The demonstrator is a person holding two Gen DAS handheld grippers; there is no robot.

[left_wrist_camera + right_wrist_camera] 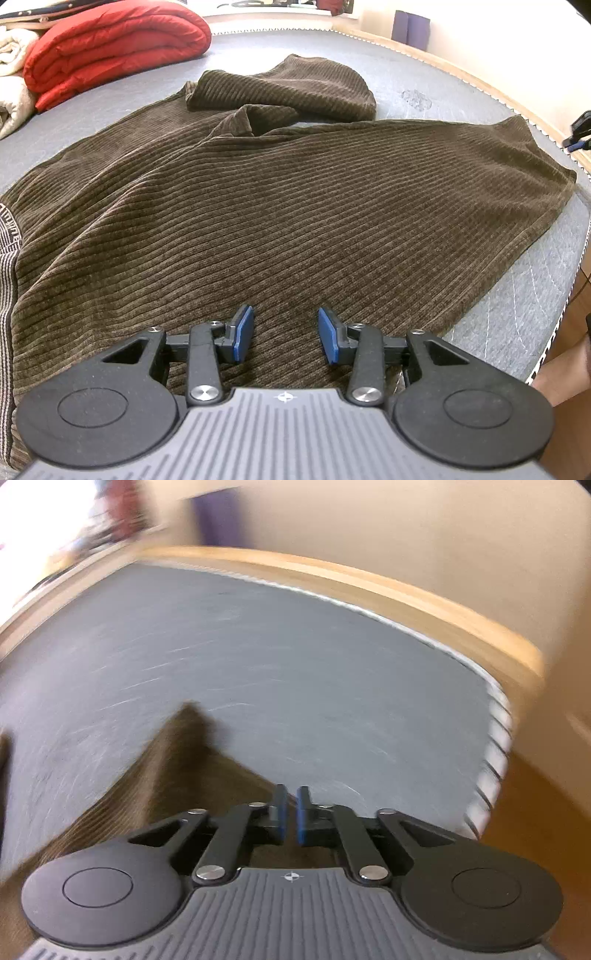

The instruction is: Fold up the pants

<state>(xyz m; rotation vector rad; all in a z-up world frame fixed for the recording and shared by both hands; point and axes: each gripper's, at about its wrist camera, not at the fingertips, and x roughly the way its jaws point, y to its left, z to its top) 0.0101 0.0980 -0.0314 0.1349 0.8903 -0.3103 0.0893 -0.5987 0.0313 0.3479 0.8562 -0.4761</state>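
Brown corduroy pants (277, 206) lie spread across the grey mattress (110, 92), one leg folded back and bunched at the far side, the striped waistband (7, 258) at the left edge. My left gripper (286, 334) hovers over the near part of the fabric, open, with nothing between its blue pads (243, 334). The right wrist view is blurred. It shows my right gripper (291, 812) with its jaws a narrow gap apart and nothing between them. A pointed corner of the pants (166, 760) lies just left of and below it.
A folded red quilt (110, 48) and a white blanket (11, 48) sit at the far left of the bed. The wooden bed frame (369, 579) borders the mattress (295, 664), with the floor beyond. A person's hand (561, 373) shows at the right edge.
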